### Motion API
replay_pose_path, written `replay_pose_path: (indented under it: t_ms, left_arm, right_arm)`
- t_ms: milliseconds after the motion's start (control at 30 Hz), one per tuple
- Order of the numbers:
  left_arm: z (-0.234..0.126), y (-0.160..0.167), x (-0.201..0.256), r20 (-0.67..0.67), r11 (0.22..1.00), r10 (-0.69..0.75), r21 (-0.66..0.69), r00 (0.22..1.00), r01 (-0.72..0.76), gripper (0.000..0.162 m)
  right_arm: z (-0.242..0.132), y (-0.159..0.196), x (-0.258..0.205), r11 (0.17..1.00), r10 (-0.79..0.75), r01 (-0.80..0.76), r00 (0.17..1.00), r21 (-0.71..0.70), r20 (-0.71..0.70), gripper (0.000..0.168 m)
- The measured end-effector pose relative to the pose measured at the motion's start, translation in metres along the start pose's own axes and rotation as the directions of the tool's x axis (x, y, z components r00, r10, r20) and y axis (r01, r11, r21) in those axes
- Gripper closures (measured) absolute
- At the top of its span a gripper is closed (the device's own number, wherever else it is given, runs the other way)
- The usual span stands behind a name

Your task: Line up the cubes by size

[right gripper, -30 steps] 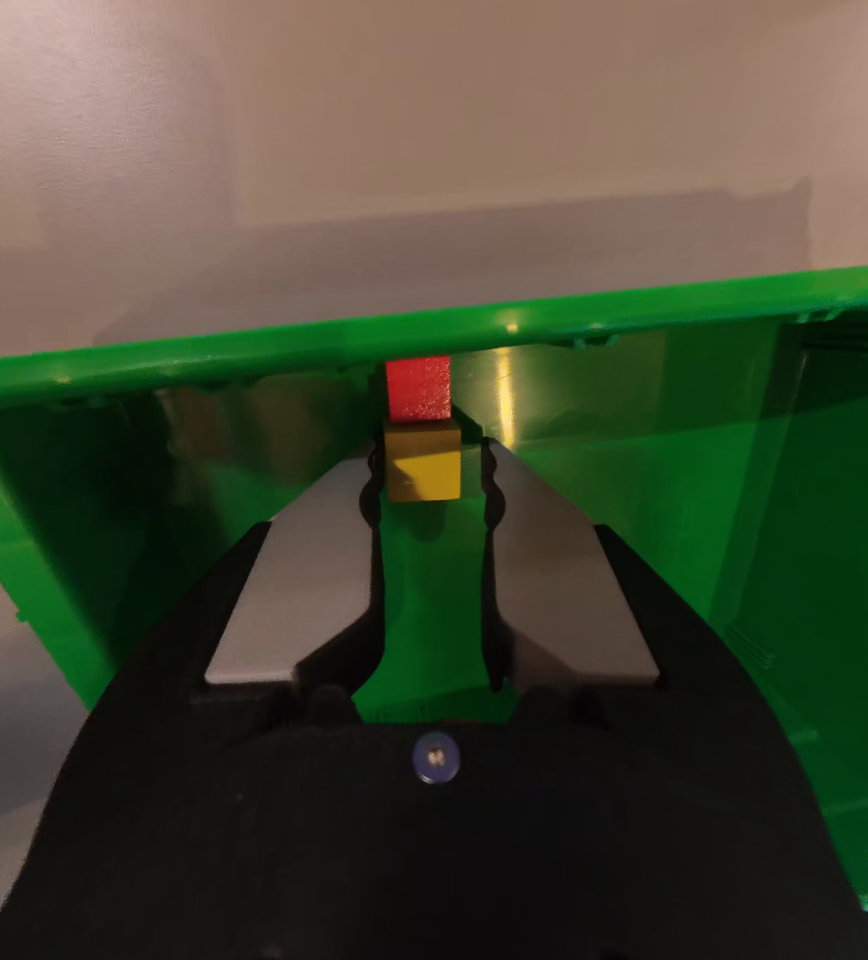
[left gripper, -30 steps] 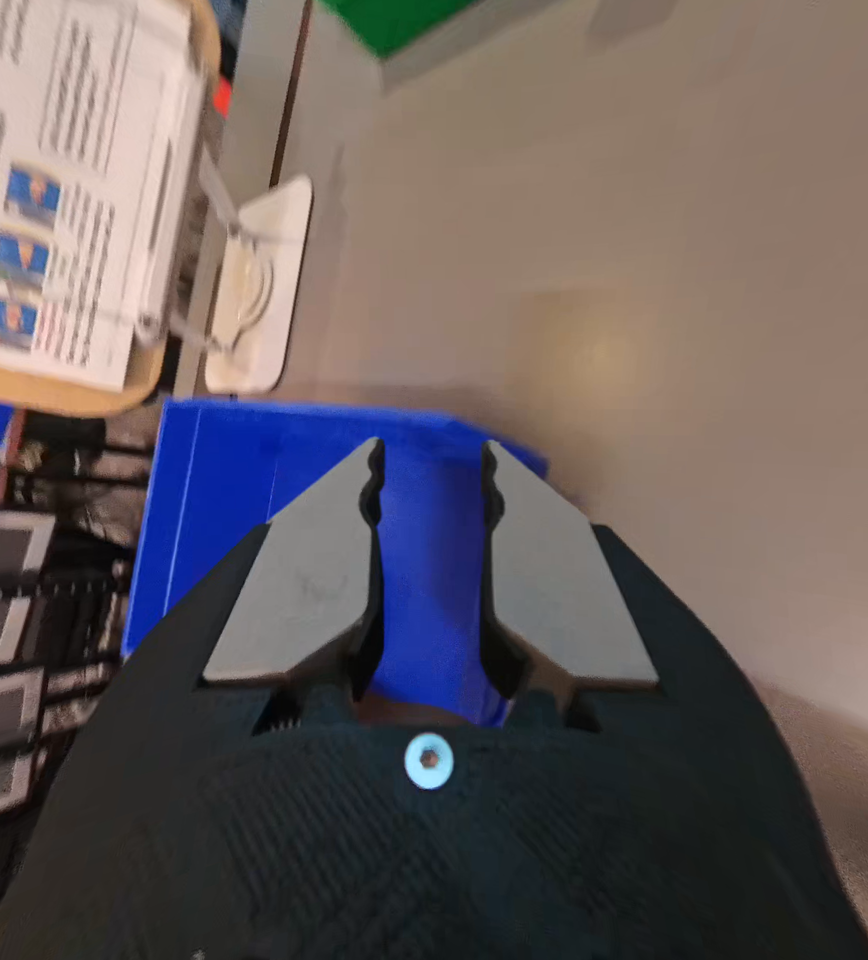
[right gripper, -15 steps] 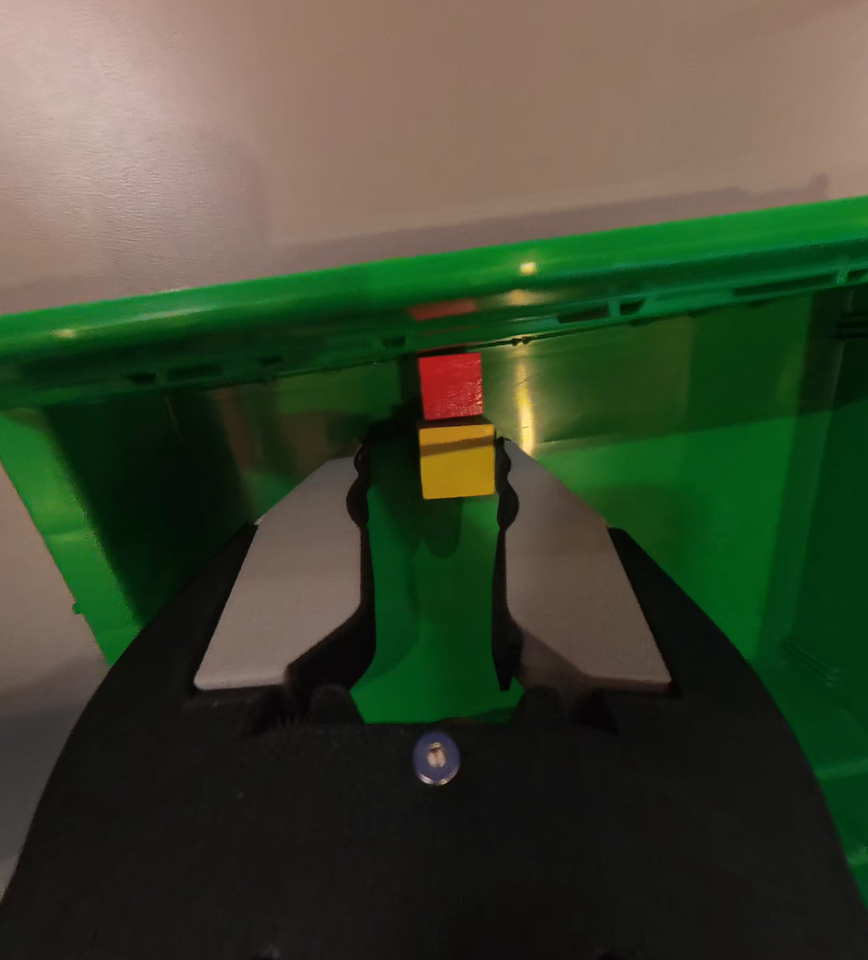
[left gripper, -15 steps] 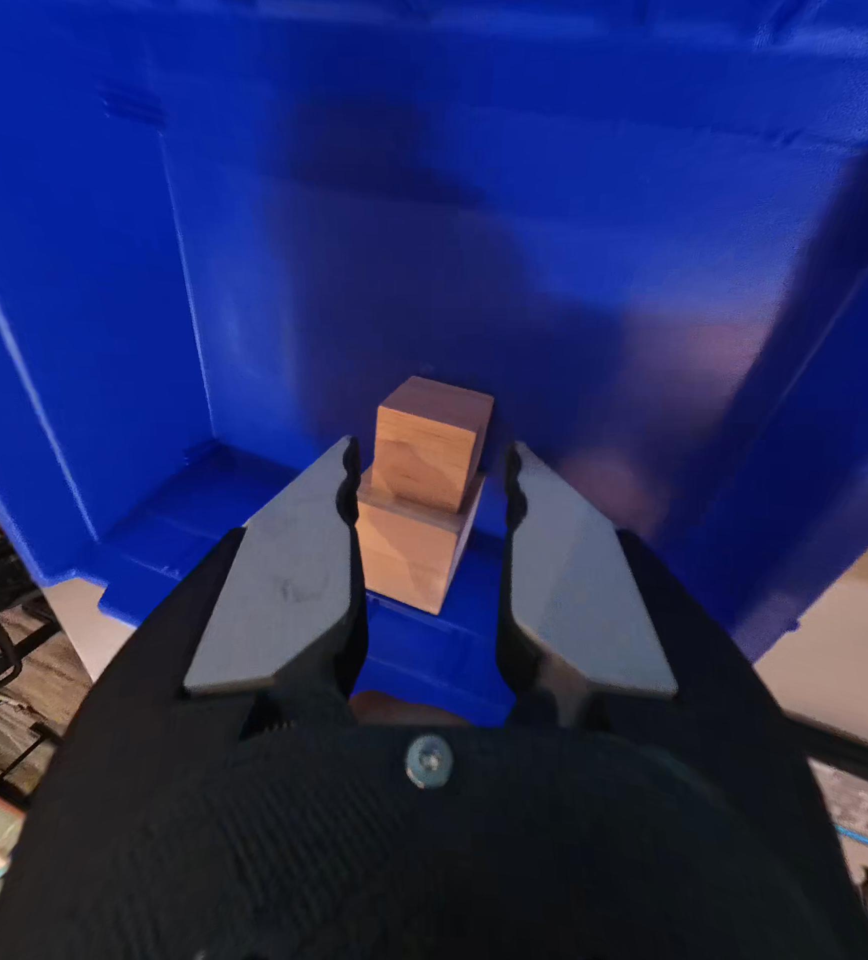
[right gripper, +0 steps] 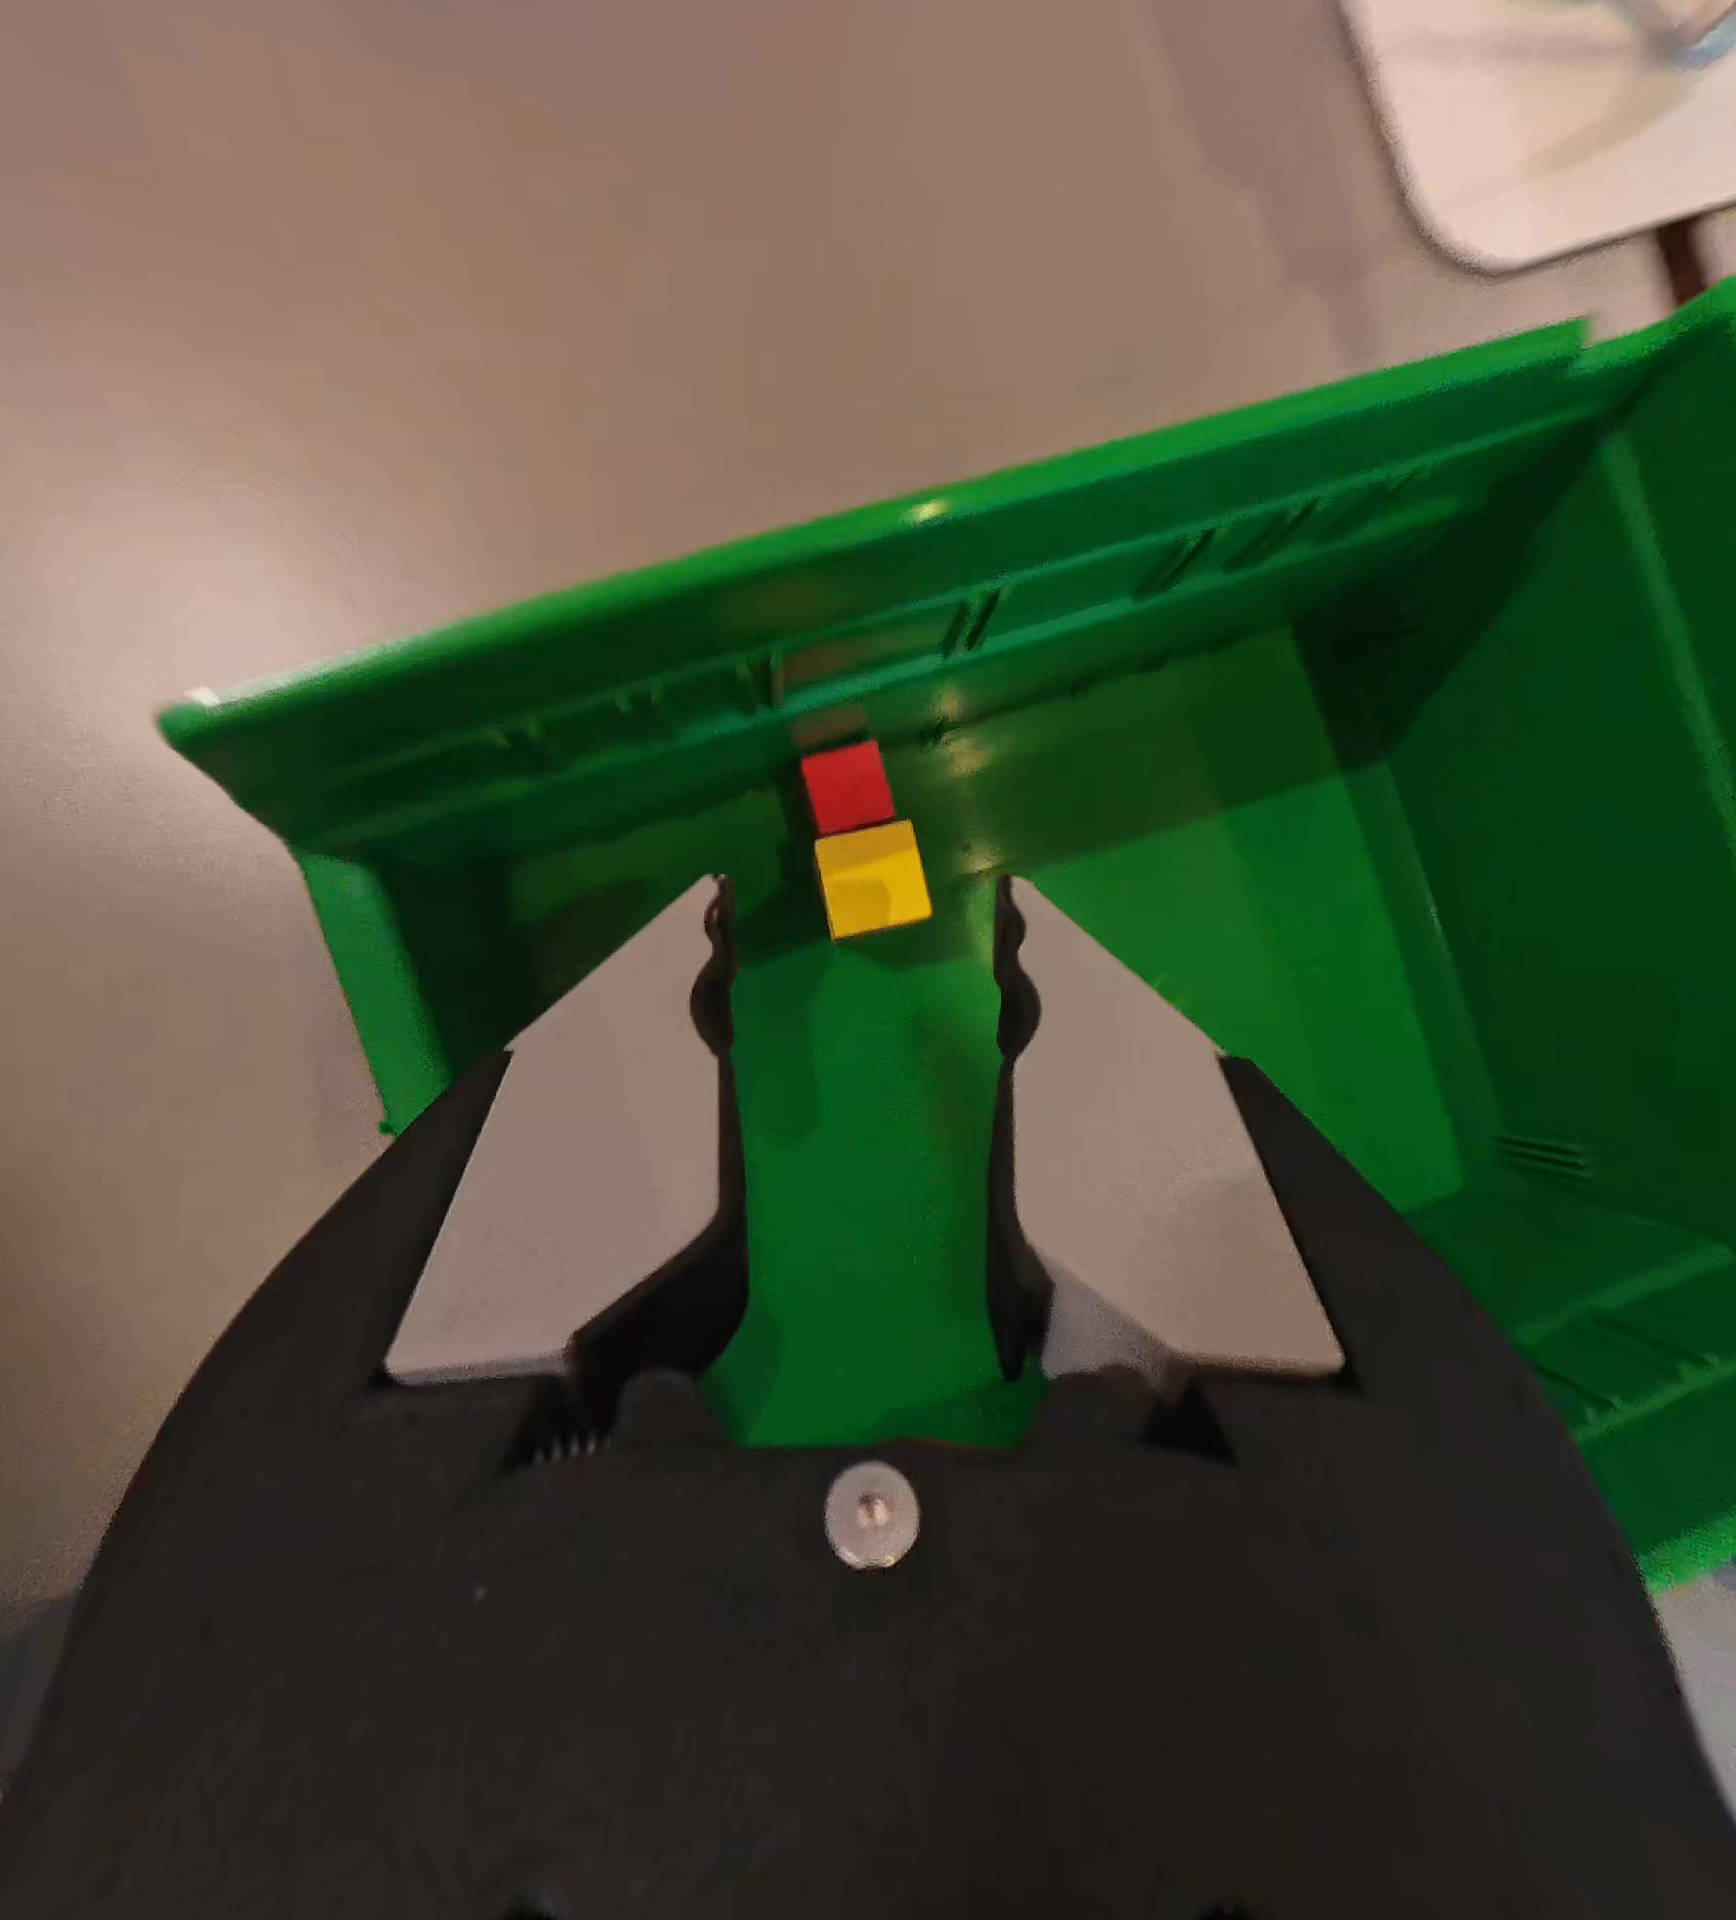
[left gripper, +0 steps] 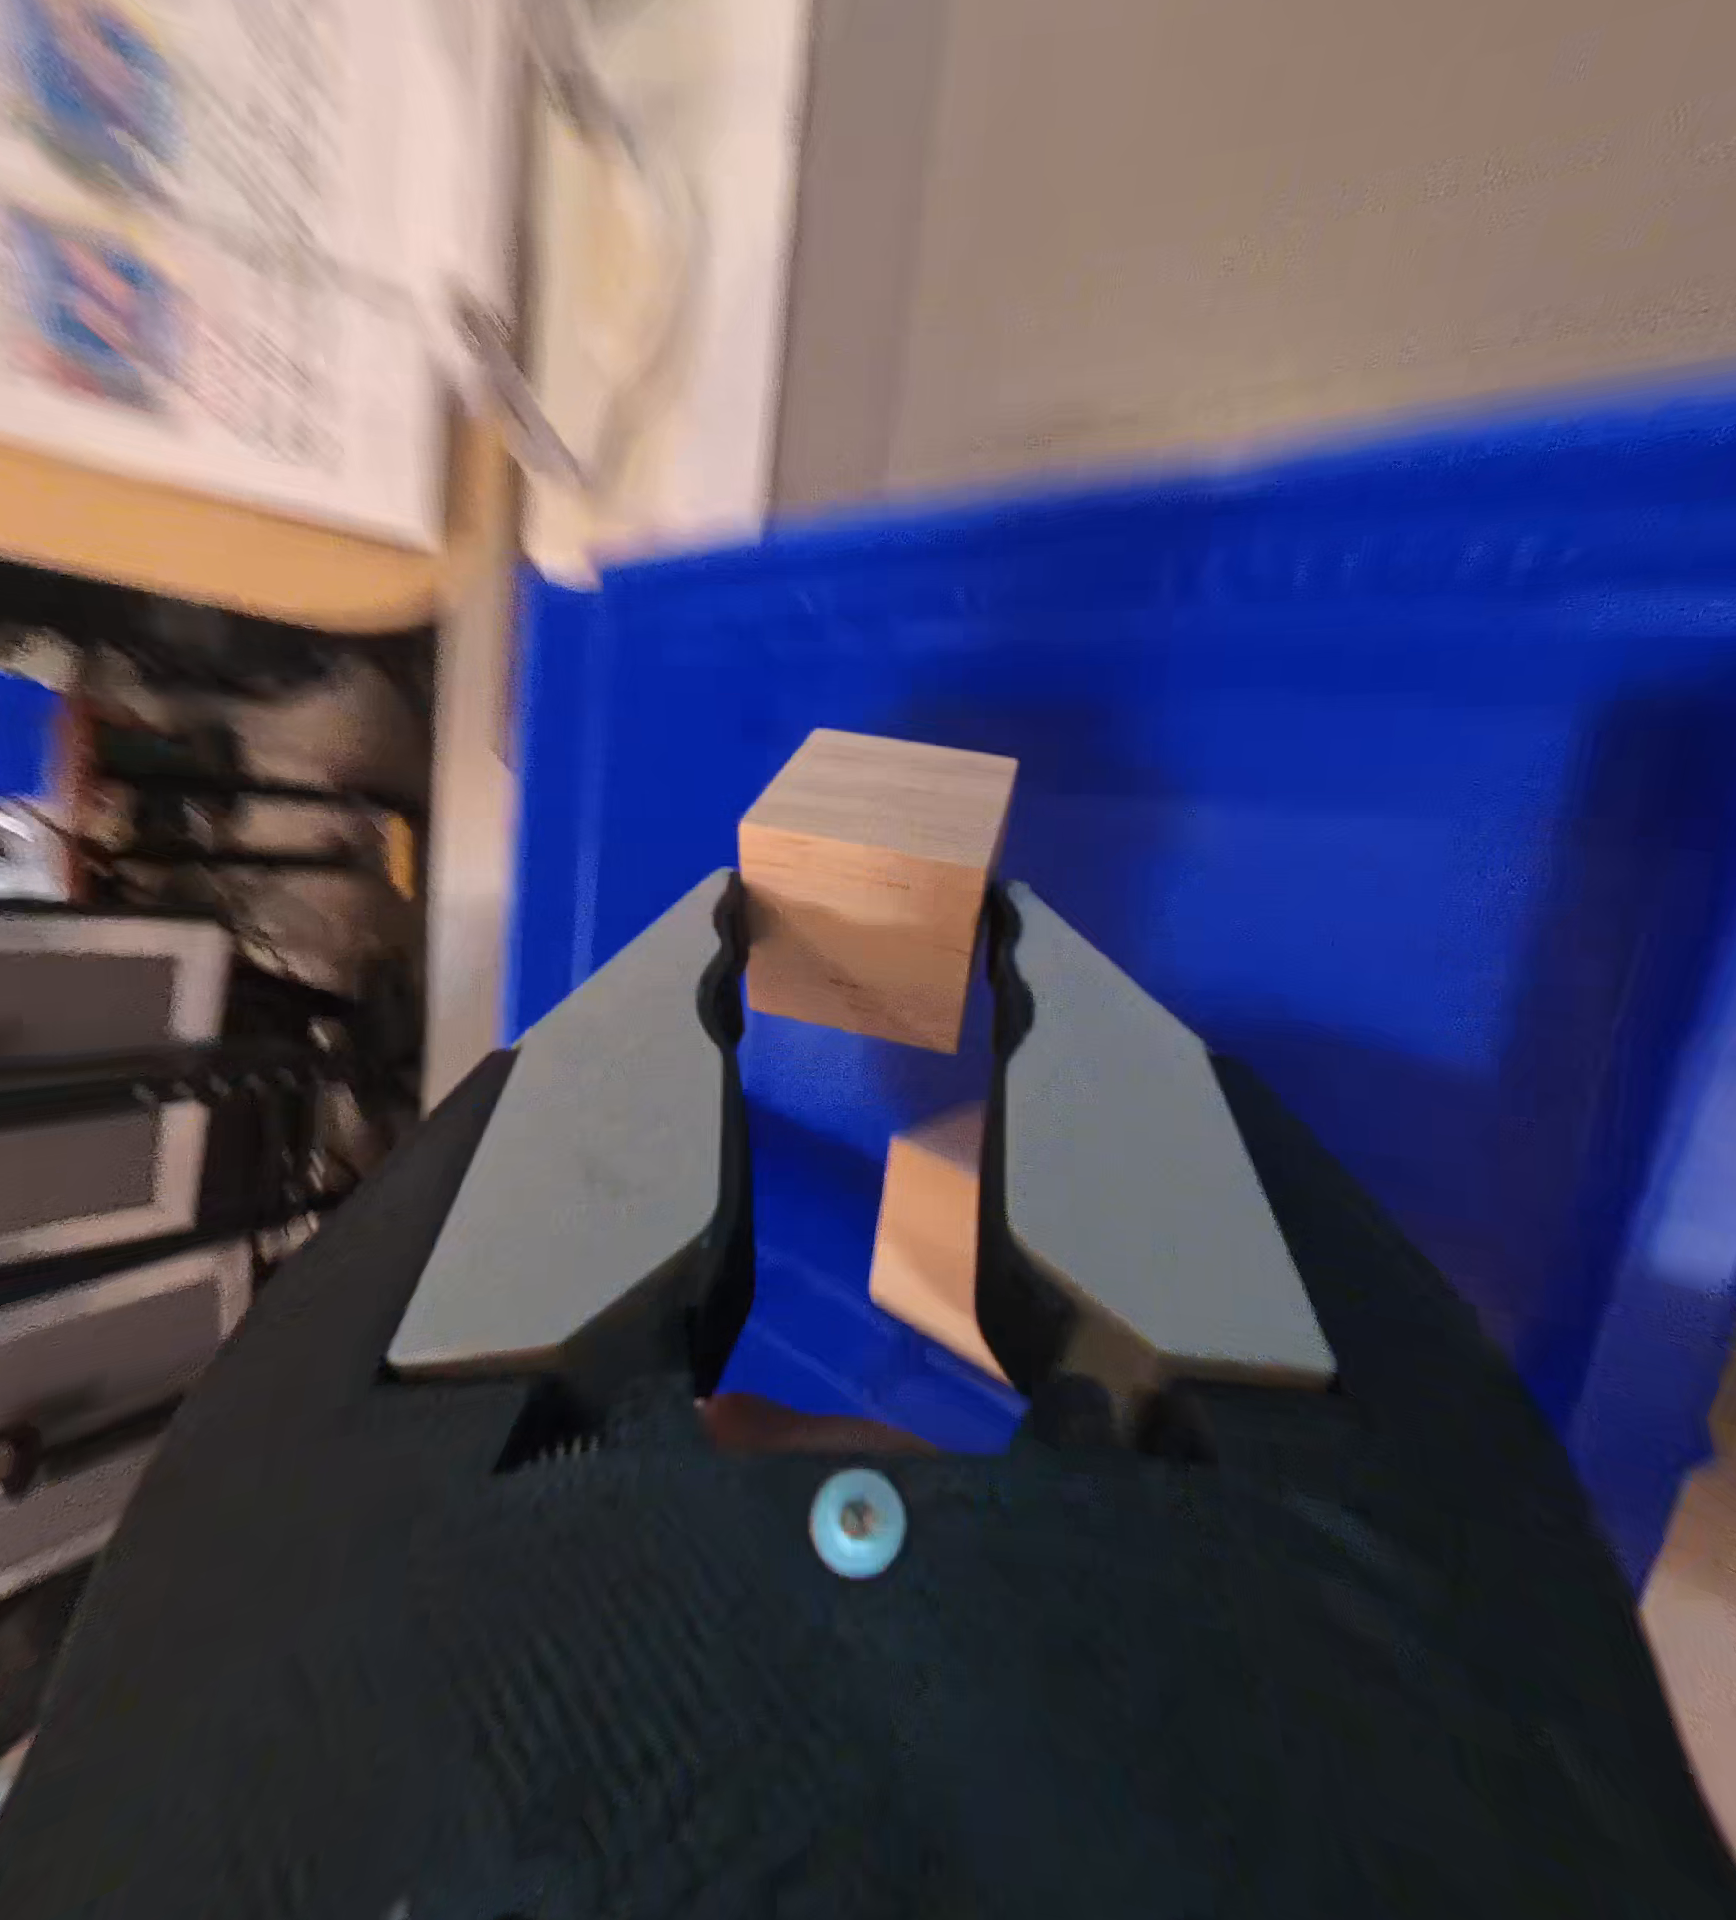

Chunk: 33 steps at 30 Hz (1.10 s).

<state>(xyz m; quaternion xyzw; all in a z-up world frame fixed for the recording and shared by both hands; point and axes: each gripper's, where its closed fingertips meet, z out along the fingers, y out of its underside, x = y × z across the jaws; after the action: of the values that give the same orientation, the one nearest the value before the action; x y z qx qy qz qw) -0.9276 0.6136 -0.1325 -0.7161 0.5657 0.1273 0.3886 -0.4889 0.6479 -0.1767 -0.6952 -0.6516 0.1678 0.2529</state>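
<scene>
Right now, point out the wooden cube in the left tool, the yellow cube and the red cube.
wooden cube (left gripper: 859,935): left wrist view, front face, clamped between the fingers.
yellow cube (right gripper: 872,881): right wrist view, front face.
red cube (right gripper: 846,785): right wrist view, front face.

Pale tan plain wooden cube (left gripper: 869,894) with faint grain, second tan wooden block (left gripper: 931,1236) below, both against a solid bright blue plastic bin (left gripper: 1363,831). Black left gripper (left gripper: 862,940) with matte grey finger plates (left gripper: 583,1174). Red small cube (right gripper: 846,784) touching yellow small cube (right gripper: 871,878) inside glossy green plastic bin (right gripper: 1570,831). Beige tabletop (right gripper: 428,312). White tray (right gripper: 1591,125) at the corner.
</scene>
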Motion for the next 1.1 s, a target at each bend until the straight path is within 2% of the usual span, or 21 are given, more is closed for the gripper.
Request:
replay_pose_path:
  t_ms: [100,133,200,267,333,433,533,667,800,900,1000,1100]
  left_arm:
    - [-0.041,-0.083,0.000,0.127,0.941,-0.034,0.338,0.991,-0.012,0.117]
    - [-0.054,-0.110,0.004,0.161,0.904,-0.034,0.426,0.986,-0.038,0.117]
    - [-0.072,-0.161,0.021,0.206,0.824,-0.024,0.558,0.978,-0.098,0.118]
    - [-0.080,-0.203,0.041,0.254,0.756,0.007,0.632,0.967,-0.172,0.118]
    - [-0.082,-0.238,0.060,0.274,0.699,0.025,0.683,0.962,-0.212,0.118]
    - [-0.078,-0.274,0.081,0.290,0.646,0.035,0.724,0.956,-0.243,0.118]
    - [-0.074,-0.296,0.091,0.291,0.614,0.024,0.751,0.956,-0.244,0.118]
    - [-0.071,-0.308,0.097,0.296,0.607,0.016,0.756,0.955,-0.245,0.118]
    - [-0.061,-0.299,0.095,0.311,0.677,0.006,0.698,0.950,-0.233,0.126]
    - [-0.064,-0.270,0.087,0.290,0.729,-0.046,0.664,0.956,-0.167,0.135]
    - [-0.061,-0.227,0.089,0.238,0.792,-0.066,0.604,0.969,-0.094,0.138]
    - [-0.055,-0.189,0.092,0.256,0.849,-0.063,0.521,0.965,-0.083,0.137]
  right_arm:
    - [-0.024,-0.041,-0.004,0.973,0.077,-0.074,0.997,0.218,-0.005,0.111]
    - [-0.031,-0.062,-0.012,0.945,0.106,-0.113,0.994,0.308,0.041,0.112]
    - [-0.046,-0.108,-0.040,0.857,0.134,-0.225,0.966,0.463,0.220,0.107]
    - [-0.058,-0.152,-0.075,0.766,0.108,-0.353,0.895,0.537,0.433,0.100]
    - [-0.063,-0.185,-0.102,0.708,0.073,-0.434,0.829,0.557,0.554,0.092]
    - [-0.059,-0.217,-0.133,0.690,0.027,-0.471,0.776,0.550,0.630,0.086]
    - [-0.049,-0.232,-0.152,0.704,0.013,-0.469,0.759,0.533,0.652,0.088]
    - [-0.049,-0.231,-0.154,0.703,0.003,-0.458,0.766,0.543,0.642,0.124]
    - [-0.058,-0.211,-0.138,0.739,0.009,-0.367,0.843,0.564,0.537,0.125]
    - [-0.068,-0.169,-0.095,0.822,0.048,-0.218,0.947,0.526,0.317,0.125]
    - [-0.064,-0.099,-0.035,0.954,0.056,-0.057,0.998,0.293,0.011,0.125]
    - [-0.048,-0.032,-0.005,0.999,-0.045,0.044,0.994,-0.014,-0.096,0.125]
